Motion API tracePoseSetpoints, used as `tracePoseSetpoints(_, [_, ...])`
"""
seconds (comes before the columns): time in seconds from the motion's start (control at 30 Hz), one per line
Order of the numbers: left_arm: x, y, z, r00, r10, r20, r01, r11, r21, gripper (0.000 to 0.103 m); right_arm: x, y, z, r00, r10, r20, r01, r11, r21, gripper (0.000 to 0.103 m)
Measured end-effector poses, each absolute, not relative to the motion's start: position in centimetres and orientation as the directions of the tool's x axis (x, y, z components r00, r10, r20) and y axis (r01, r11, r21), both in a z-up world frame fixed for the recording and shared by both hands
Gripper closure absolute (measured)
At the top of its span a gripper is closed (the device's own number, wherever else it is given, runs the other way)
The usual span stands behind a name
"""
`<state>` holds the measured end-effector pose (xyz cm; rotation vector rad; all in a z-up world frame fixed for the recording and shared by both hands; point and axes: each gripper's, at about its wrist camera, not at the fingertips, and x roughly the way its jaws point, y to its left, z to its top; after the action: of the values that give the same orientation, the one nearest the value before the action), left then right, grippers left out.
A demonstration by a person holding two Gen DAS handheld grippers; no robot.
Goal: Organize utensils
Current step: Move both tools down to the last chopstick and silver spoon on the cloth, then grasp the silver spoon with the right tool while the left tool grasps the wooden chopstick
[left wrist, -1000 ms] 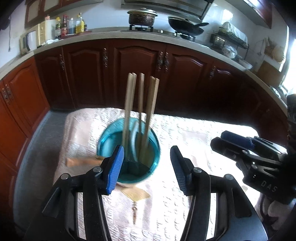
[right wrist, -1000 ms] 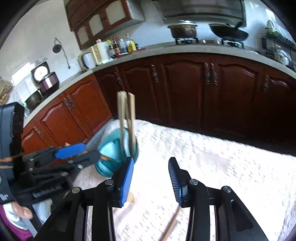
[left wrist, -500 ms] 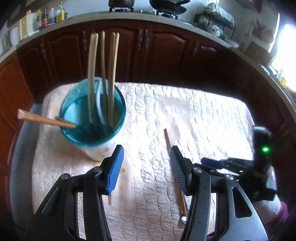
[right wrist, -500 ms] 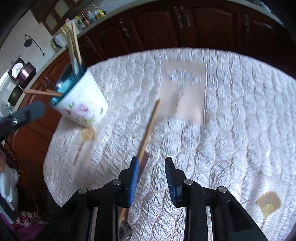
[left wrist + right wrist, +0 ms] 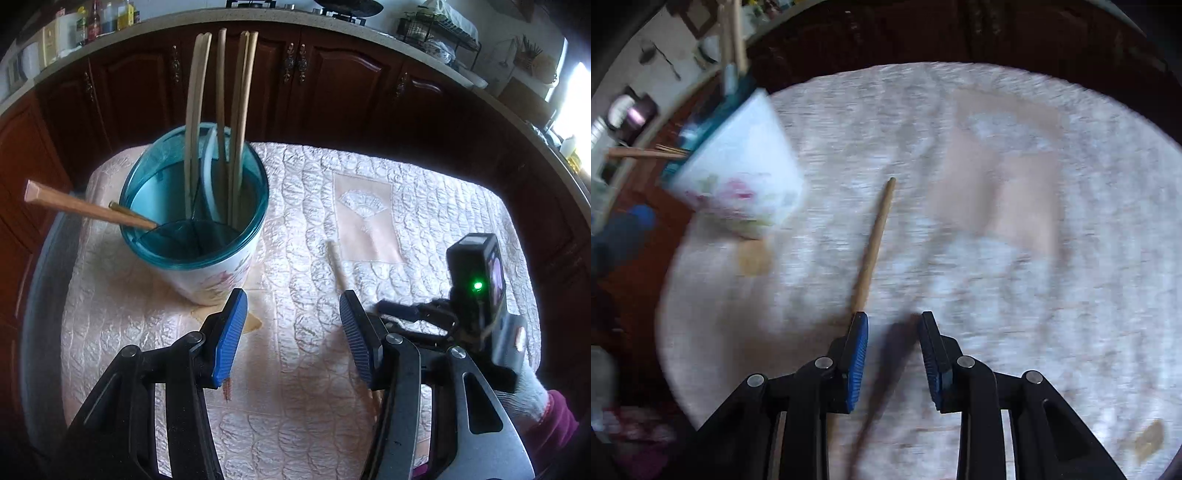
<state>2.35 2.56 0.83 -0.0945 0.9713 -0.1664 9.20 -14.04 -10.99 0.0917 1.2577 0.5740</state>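
Quilted pale cloth (image 5: 424, 229) over table, floral holder (image 5: 207, 273) upright, wooden-handled utensil (image 5: 873, 243) lying beside it

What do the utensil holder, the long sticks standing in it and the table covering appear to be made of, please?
Utensil holder: probably glossy ceramic or plastic, white with a floral print; its translucent teal insert looks like plastic.
Long sticks: pale, matte, likely wood or bamboo.
Table covering: quilted fabric, cream with a scalloped stitch pattern and a slight sheen.
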Motion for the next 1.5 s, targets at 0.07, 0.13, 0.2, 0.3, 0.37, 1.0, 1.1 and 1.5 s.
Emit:
tracePoseSetpoints(0.07, [2.5, 2.9, 0.4, 0.544, -0.183, -0.819, 0.089, 0.983, -0.16, 0.051, 9.2, -14.5, -10.4, 0.187, 0.522, -0.833, -0.32, 0.833, 0.45, 0.075])
tracePoseSetpoints(0.13, [2.6, 3.1, -0.1, 0.535, -0.185, -0.824, 0.084, 0.983, -0.166, 0.051, 9.2, -15.2, -9.6, 0.225, 0.494, -0.84, -0.308, 0.854, 0.42, 0.075])
tracePoseSetpoints(0.2, [2.7, 3.1, -0.6, 0.526, -0.187, -0.83, 0.083, 0.982, -0.169, 0.051, 8.8, -15.8, -9.2, 0.237, 0.454, -0.859, -0.326, 0.87, 0.37, 0.075])
tracePoseSetpoints(0.3, [3.1, 3.0, -1.6, 0.508, -0.195, -0.839, 0.077, 0.98, -0.182, 0.051, 7.6, -16.3, -9.0, 0.225, 0.436, -0.871, -0.348, 0.871, 0.347, 0.075])
tracePoseSetpoints(0.37, [3.5, 2.9, -2.4, 0.493, -0.198, -0.847, 0.063, 0.979, -0.192, 0.051, 6.7, -16.3, -9.2, 0.217, 0.434, -0.874, -0.362, 0.868, 0.341, 0.075])
tracePoseSetpoints(1.0, [4.6, 1.4, -4.6, 0.454, -0.194, -0.87, 0.062, 0.98, -0.187, 0.051, 7.9, -19.9, -9.4, 0.305, 0.315, -0.899, -0.311, 0.925, 0.219, 0.094])
tracePoseSetpoints(1.1, [5.3, 0.5, -4.9, 0.45, -0.197, -0.871, 0.064, 0.98, -0.189, 0.051, 9.7, -22.5, -9.7, 0.319, 0.295, -0.901, -0.246, 0.944, 0.222, 0.094])
tracePoseSetpoints(1.5, [9.4, -1.4, -7.6, 0.408, -0.152, -0.9, 0.024, 0.987, -0.156, 0.051, 10.4, -24.4, -11.3, 0.285, 0.362, -0.888, -0.188, 0.929, 0.319, 0.092])
